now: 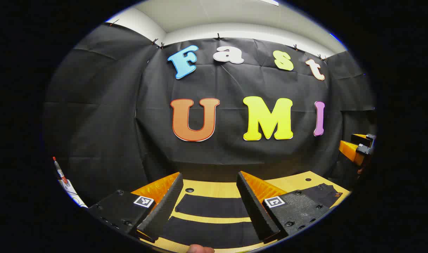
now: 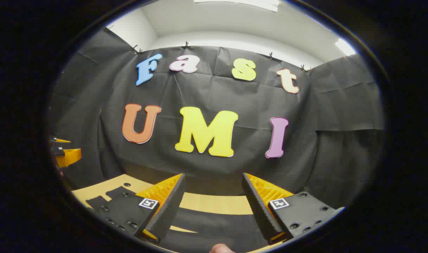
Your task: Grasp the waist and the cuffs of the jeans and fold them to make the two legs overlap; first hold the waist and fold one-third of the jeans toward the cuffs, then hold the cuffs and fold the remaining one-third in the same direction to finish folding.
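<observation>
Dark jeans (image 1: 210, 207) lie flat on a light wooden table (image 1: 214, 188), the two legs side by side with a strip of wood between them. Their waist end (image 1: 323, 193) reaches to the right in the left gripper view. My left gripper (image 1: 209, 175) hovers open above the legs, holding nothing. In the right gripper view the jeans (image 2: 214, 221) spread under my right gripper (image 2: 214, 175), which is also open and free of cloth; the cuff ends (image 2: 104, 198) show at the left. Each gripper appears at the other view's edge: right gripper (image 1: 358, 147), left gripper (image 2: 64, 154).
The black cloth wall (image 1: 235, 147) rises just behind the table's far edge. Small round holes (image 1: 189, 190) dot the tabletop. A white object with a red-tipped pen (image 1: 61, 172) stands off the table's left. A thumb (image 1: 199, 248) peeks in at the bottom.
</observation>
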Available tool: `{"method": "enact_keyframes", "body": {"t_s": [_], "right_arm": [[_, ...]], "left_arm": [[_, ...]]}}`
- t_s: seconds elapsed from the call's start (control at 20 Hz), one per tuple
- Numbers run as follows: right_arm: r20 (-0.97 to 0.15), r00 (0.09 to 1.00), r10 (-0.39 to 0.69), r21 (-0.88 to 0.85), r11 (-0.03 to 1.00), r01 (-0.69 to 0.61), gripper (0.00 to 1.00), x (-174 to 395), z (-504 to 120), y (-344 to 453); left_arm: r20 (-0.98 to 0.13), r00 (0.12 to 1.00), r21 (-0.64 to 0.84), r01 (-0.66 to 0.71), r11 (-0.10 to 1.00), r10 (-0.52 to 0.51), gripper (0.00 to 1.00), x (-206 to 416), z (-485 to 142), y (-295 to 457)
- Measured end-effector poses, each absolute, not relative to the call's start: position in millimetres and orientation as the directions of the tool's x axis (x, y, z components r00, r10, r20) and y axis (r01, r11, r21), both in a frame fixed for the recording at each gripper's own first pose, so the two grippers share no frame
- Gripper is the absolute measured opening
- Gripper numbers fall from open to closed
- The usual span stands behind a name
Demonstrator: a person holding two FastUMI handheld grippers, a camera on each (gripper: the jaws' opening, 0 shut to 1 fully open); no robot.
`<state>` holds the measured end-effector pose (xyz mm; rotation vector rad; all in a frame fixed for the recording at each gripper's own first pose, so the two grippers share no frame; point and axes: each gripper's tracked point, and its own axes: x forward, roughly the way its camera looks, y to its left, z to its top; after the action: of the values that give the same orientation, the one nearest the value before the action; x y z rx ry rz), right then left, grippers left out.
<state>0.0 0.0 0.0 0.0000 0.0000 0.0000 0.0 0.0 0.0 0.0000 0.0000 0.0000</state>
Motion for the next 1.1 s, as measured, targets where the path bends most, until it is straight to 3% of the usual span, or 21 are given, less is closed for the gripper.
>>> {"method": "enact_keyframes", "body": {"t_s": [0.75, 1.1], "right_arm": [[-0.018, 0.999, -0.027, 0.017, 0.999, 0.027, 0.99, 7.7, -9.1, -19.9], [-0.091, 0.992, -0.088, 0.020, 0.996, 0.090, 0.99, 3.1, -37.4, -68.3]], "left_arm": [[0.001, 1.000, -0.015, 0.001, 1.000, -0.001, 0.98, 7.8, -2.2, -2.3], [-0.091, 0.996, -0.049, -0.020, 0.999, 0.016, 0.98, 10.7, -34.6, 16.9]]}}
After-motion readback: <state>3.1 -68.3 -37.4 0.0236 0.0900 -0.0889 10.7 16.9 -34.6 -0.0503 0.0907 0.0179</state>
